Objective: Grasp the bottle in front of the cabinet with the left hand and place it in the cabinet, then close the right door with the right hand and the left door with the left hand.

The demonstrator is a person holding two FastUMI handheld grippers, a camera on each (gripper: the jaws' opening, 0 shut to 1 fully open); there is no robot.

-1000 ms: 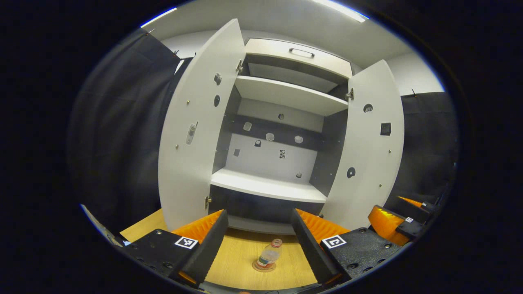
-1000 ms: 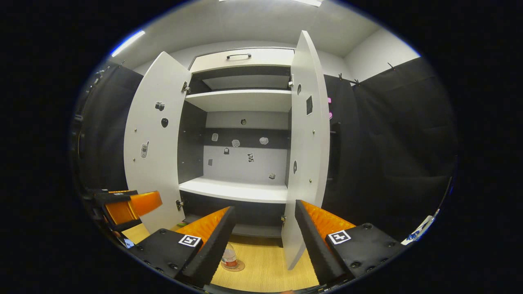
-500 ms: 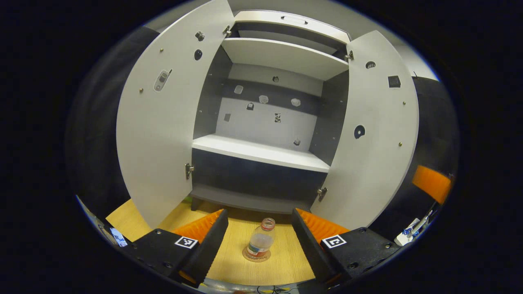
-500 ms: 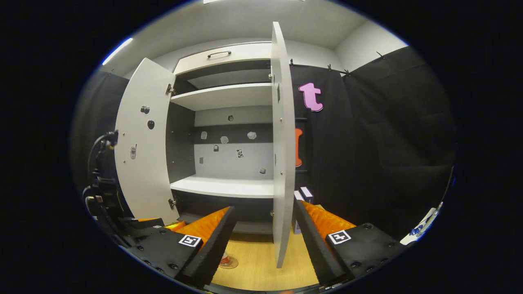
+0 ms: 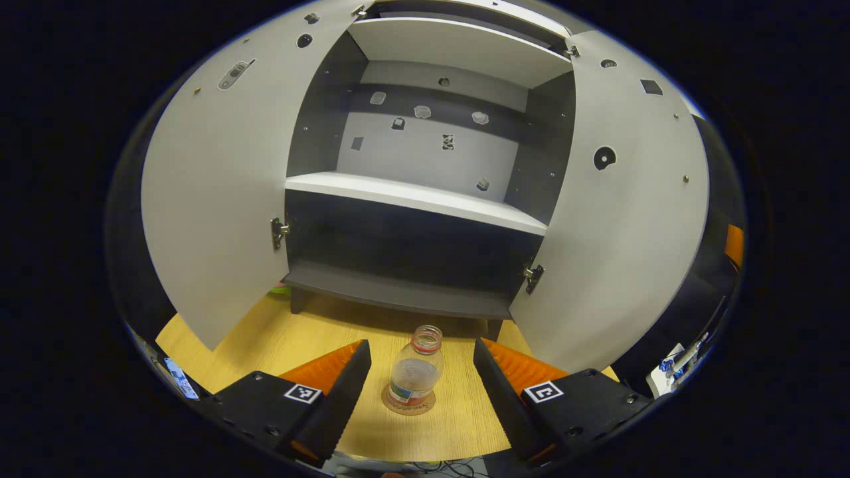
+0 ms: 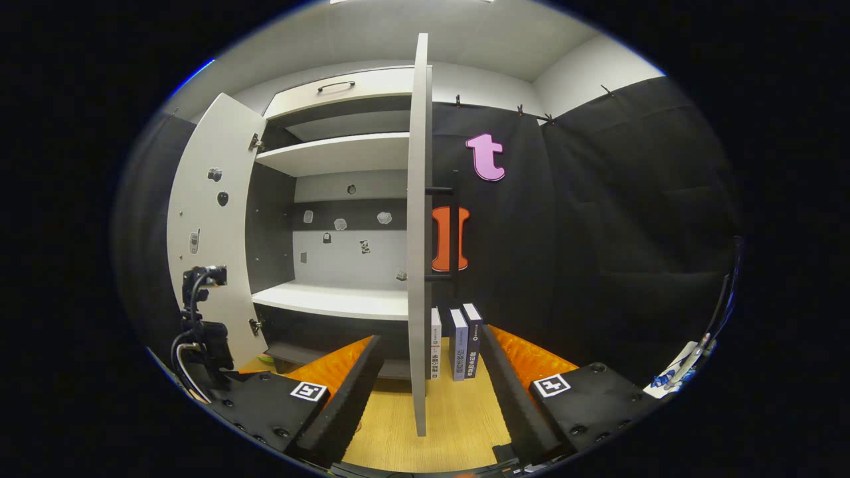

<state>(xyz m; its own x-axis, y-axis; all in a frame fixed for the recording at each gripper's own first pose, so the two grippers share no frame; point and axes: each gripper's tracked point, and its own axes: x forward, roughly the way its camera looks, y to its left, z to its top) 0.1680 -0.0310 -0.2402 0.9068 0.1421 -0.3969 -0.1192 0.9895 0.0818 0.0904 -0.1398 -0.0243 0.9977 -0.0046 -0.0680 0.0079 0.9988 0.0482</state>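
- Left claw (image 5: 420, 388): fingers spread wide, nothing held. The bottle (image 5: 415, 370) stands between the two fingers, touching neither.
- Bottle: clear, upright, with a red ring at the neck and no cap that I can make out. It sits on a round coaster (image 5: 408, 402) on the wooden floor (image 5: 312, 335), just in front of the cabinet (image 5: 412, 199).
- Step in hand, as I judge it: the approach to the grasp. Bring the fingers level with the body, below the neck and above the coaster, centred so that both pads meet it together.
- Close gently. Thin plastic likely gives, and an uneven squeeze could tip it off the coaster.
- Lift straight up before going forward, so the base clears the coaster and the cabinet's bottom ledge (image 5: 398, 292).
- Both doors stand wide open. The low dark shelf and the white shelf (image 5: 415, 199) above it look free for the bottle.
- Right claw (image 6: 430, 392): also spread wide, empty, and facing the edge of the right door (image 6: 418, 232), which lies between its fingers without any contact I can confirm. Books (image 6: 458, 342) stand just beyond the door.
- Best to keep the right claw off the door until the bottle is inside.
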